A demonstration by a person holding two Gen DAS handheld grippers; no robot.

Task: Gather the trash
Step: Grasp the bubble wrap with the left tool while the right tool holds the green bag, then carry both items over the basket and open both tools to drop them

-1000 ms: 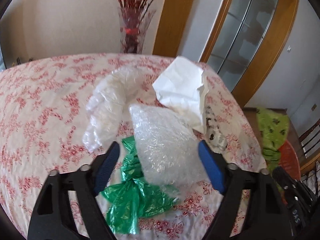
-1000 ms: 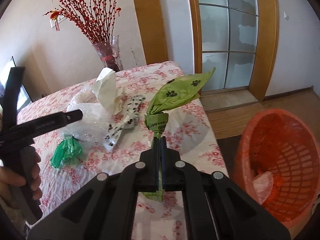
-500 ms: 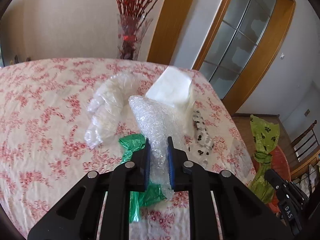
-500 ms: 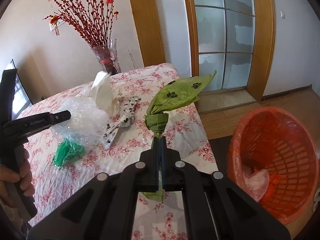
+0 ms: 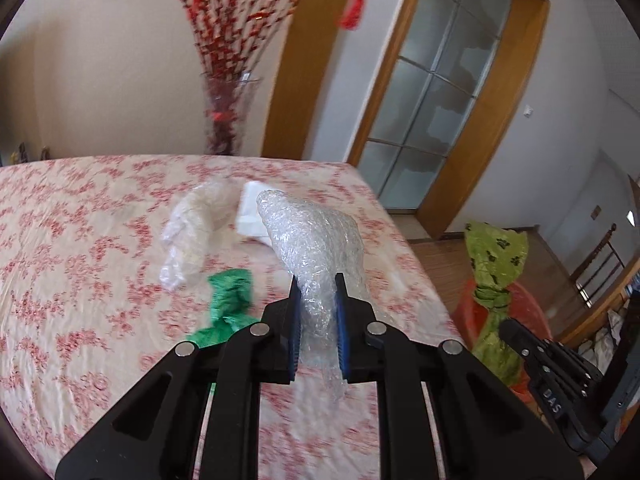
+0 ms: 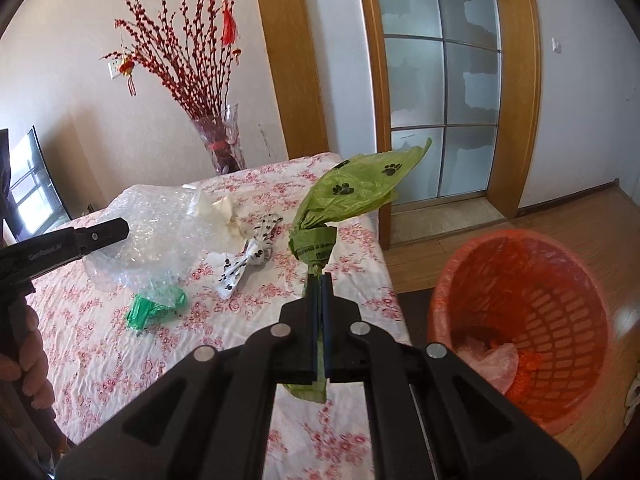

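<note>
My left gripper (image 5: 317, 294) is shut on a wad of clear bubble wrap (image 5: 316, 248) and holds it above the floral table (image 5: 60, 240). My right gripper (image 6: 319, 280) is shut on a lime green paw-print bag (image 6: 344, 200), held upright over the table's right edge, left of the orange basket (image 6: 520, 320). The green bag (image 5: 494, 272) and the right gripper also show in the left wrist view. On the table lie a dark green bag (image 5: 228, 300), a clear plastic bag (image 5: 192, 232), white paper (image 5: 250, 216) and a white paw-print bag (image 6: 248, 256).
A glass vase of red branches (image 6: 222, 144) stands at the table's far edge. The orange basket holds a pink liner and some trash (image 6: 496, 364). A wood-framed glass door (image 6: 440, 80) is behind, with wooden floor (image 6: 580, 216) to the right.
My left gripper closed on the bubble wrap and lifted it off the table. My right gripper, still holding the green bag, moved slightly toward the basket.
</note>
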